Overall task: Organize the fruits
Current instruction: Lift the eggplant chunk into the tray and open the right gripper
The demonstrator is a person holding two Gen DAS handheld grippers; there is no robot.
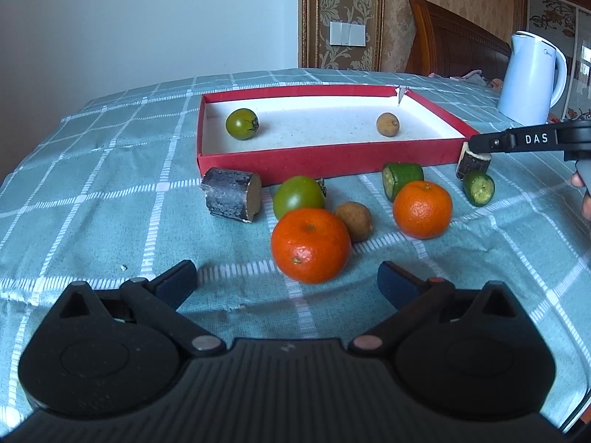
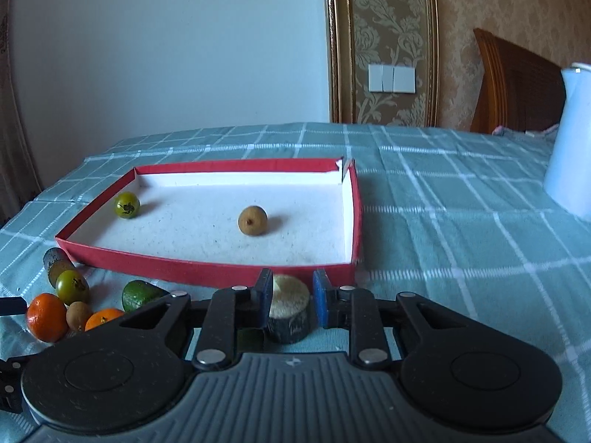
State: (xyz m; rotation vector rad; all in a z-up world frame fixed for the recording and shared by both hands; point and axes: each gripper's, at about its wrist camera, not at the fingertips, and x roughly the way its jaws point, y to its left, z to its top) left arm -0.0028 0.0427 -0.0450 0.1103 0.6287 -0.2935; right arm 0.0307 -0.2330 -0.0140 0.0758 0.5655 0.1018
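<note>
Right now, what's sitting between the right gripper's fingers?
A short dark-barked log stub stands between the open right gripper fingers; the right wrist view shows it.

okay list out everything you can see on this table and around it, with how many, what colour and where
Tray: 1, red walls, white inside, mid-table.
Green tomatoes: 2; one in the tray, one on the cloth.
Small brown fruits: 2; one in the tray, one on the cloth.
Oranges: 2, orange, on the cloth; near, far.
Green cut pieces: 2, on the cloth.
Dark-barked log pieces: 2; one lying by the tray's front-left corner, one upright by its front-right corner.
Kettle: 1, white, far right.
Tablecloth: teal check.
Wall switch: white.
Left gripper: open, before the near orange.
Right gripper: fingers either side of the upright log; contact unclear.
</note>
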